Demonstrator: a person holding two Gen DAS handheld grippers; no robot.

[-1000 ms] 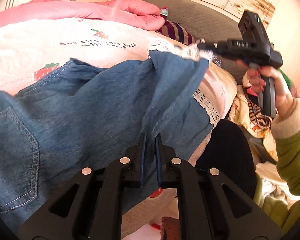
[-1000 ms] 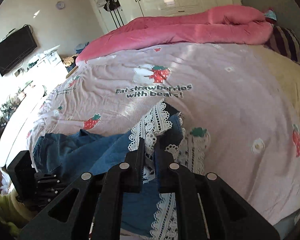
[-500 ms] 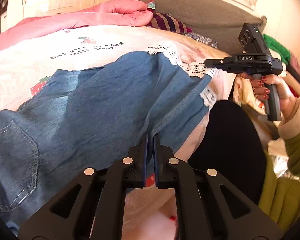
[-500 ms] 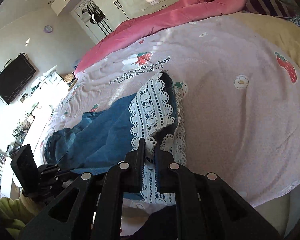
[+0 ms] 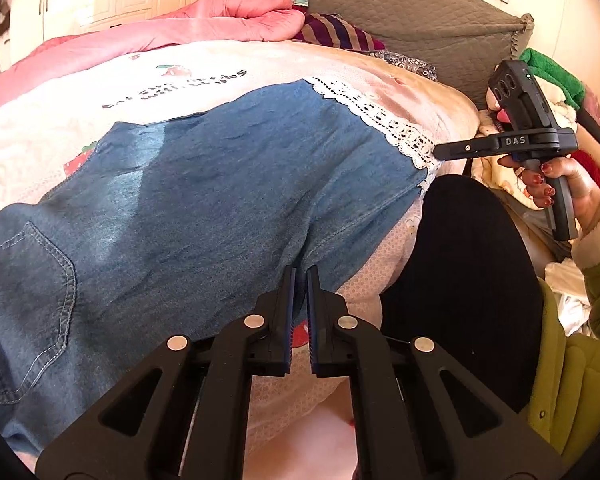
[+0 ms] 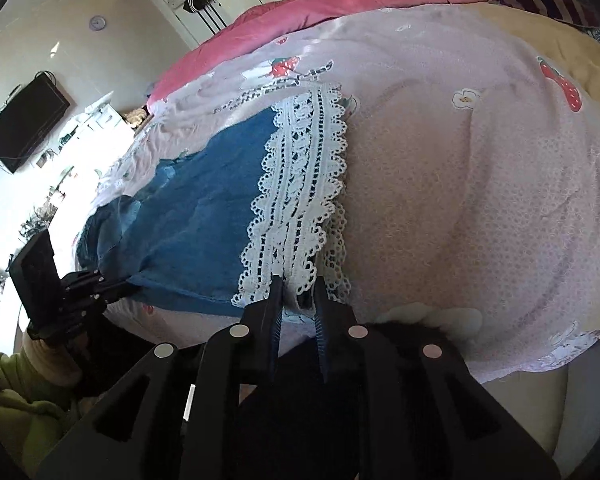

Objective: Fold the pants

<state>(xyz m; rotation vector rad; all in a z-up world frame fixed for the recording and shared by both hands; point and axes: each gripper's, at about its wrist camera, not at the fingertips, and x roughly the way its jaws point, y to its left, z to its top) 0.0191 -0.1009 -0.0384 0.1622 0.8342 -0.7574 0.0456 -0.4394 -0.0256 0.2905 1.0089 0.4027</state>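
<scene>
Bed [image 6: 480,208] covered by a pale pink sheet [image 5: 52,128] printed with strawberries and dark lettering. Blue denim pants [image 5: 204,200] lie spread flat on the sheet near the front edge; white lace hem [image 6: 300,192] lies flat on it too. Pink quilt [image 5: 172,32] bunched along the far side. Striped pillow [image 5: 332,34] beside the quilt's end, at the grey headboard [image 5: 400,12].

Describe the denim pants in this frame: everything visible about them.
The pants are blue, denim-looking fabric with a stitched patch pocket and white openwork lace trim along the leg hems. They lie spread nearly flat on the strawberry-print bedspread, hems toward the headboard side. The left gripper pinches their near edge; the right gripper sits at the lace hem, its fingers slightly apart, with lace between them.
</scene>
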